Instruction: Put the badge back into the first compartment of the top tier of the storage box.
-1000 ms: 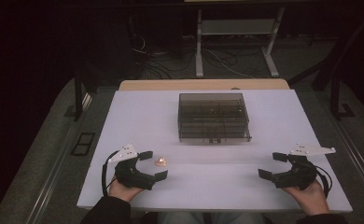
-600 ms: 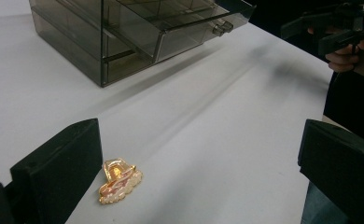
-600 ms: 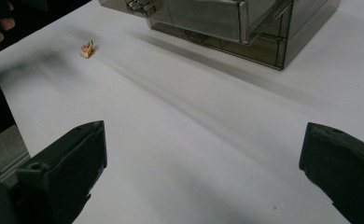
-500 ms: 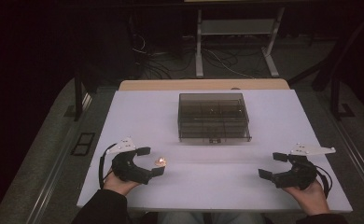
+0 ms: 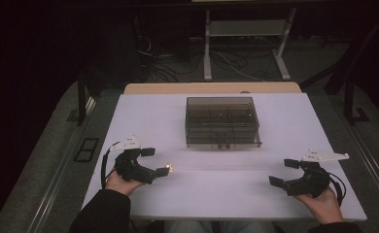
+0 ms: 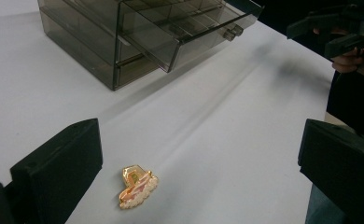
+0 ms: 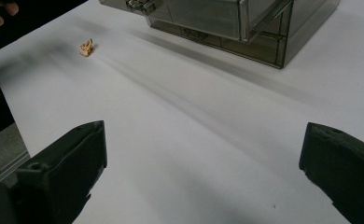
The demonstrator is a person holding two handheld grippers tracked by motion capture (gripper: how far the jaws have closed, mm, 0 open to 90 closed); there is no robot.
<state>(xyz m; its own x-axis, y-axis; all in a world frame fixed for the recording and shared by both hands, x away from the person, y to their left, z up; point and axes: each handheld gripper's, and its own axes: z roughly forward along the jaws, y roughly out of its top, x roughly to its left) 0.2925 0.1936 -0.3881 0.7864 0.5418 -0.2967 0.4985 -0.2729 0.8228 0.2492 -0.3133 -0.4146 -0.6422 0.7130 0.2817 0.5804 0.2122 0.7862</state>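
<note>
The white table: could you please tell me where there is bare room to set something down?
The white table is bare between the two black grippers, left and right, and on both sides of the smoky clear plastic drawer box. It is tight only by the left gripper, where the small gold and pink brooch lies.

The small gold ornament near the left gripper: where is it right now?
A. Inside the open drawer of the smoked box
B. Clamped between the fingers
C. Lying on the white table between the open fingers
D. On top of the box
C: the gold ornament lies flat on the white table, with the left gripper open around it, touching neither finger.
</note>
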